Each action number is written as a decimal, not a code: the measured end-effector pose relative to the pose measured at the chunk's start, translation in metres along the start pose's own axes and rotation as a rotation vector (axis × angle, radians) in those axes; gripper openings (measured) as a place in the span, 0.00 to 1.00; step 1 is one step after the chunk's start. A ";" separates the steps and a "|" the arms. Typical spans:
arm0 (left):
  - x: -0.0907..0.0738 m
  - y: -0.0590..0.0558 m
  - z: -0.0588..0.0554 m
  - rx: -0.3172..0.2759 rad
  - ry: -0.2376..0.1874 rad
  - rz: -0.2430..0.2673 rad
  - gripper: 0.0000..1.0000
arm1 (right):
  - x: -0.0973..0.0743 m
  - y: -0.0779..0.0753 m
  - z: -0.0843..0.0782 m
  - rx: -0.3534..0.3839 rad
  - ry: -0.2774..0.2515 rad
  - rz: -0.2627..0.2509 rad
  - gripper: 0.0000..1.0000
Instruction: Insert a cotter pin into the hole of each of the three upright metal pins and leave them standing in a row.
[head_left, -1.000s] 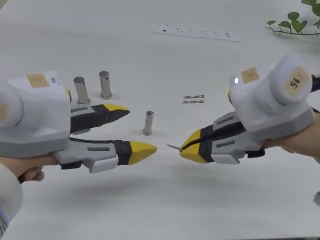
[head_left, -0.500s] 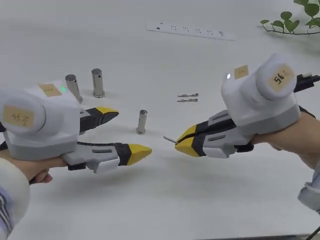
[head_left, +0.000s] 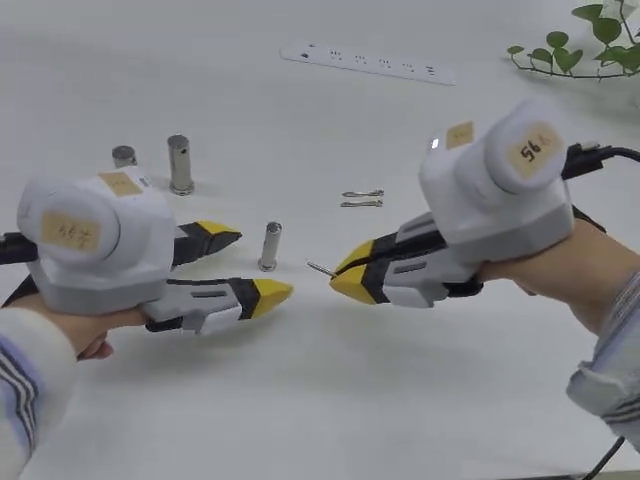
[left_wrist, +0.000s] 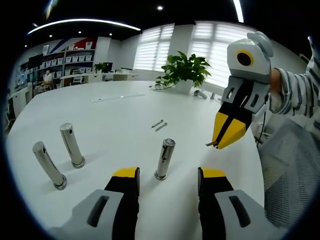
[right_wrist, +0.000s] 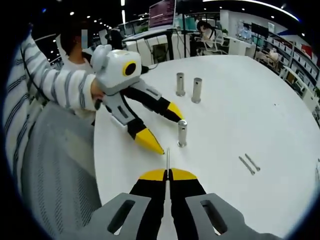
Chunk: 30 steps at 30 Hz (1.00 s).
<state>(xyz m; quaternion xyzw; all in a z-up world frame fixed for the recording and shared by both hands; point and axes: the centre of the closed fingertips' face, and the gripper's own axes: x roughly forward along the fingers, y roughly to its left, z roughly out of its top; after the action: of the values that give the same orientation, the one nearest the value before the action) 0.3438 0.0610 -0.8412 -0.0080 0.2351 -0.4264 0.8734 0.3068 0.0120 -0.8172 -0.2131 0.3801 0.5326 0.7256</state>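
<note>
Three upright metal pins stand on the white table: two at the back left (head_left: 124, 156) (head_left: 180, 163) and one nearer (head_left: 270, 245). My left gripper (head_left: 250, 263) is open, its jaws on either side of the near pin (left_wrist: 164, 158) but short of it. My right gripper (head_left: 345, 278) is shut on a cotter pin (head_left: 320, 269), whose tip points at the near pin (right_wrist: 182, 133) from the right, a short gap away. Two loose cotter pins (head_left: 362, 198) lie behind, to the right of the near pin.
A white power strip (head_left: 365, 63) lies at the far side of the table. A potted plant (head_left: 575, 45) stands at the far right. The table's near edge (right_wrist: 102, 165) is close under the right gripper.
The head camera has shifted, so everything sits further left in the picture. Both grippers keep about the same places beside the near pin, the right one still shut on the cotter pin.
</note>
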 end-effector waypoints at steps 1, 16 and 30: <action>0.001 0.000 0.002 -0.003 -0.008 0.003 0.43 | 0.000 -0.002 0.000 0.000 0.002 -0.001 0.04; 0.006 0.004 0.001 -0.004 -0.014 0.002 0.22 | 0.004 -0.014 0.000 0.001 0.024 -0.015 0.04; 0.008 0.005 -0.002 0.003 0.003 -0.013 0.08 | 0.015 -0.018 0.011 -0.025 0.025 -0.006 0.04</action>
<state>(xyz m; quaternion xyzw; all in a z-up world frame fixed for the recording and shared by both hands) 0.3513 0.0584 -0.8474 -0.0074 0.2359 -0.4325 0.8702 0.3294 0.0230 -0.8234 -0.2301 0.3819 0.5322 0.7197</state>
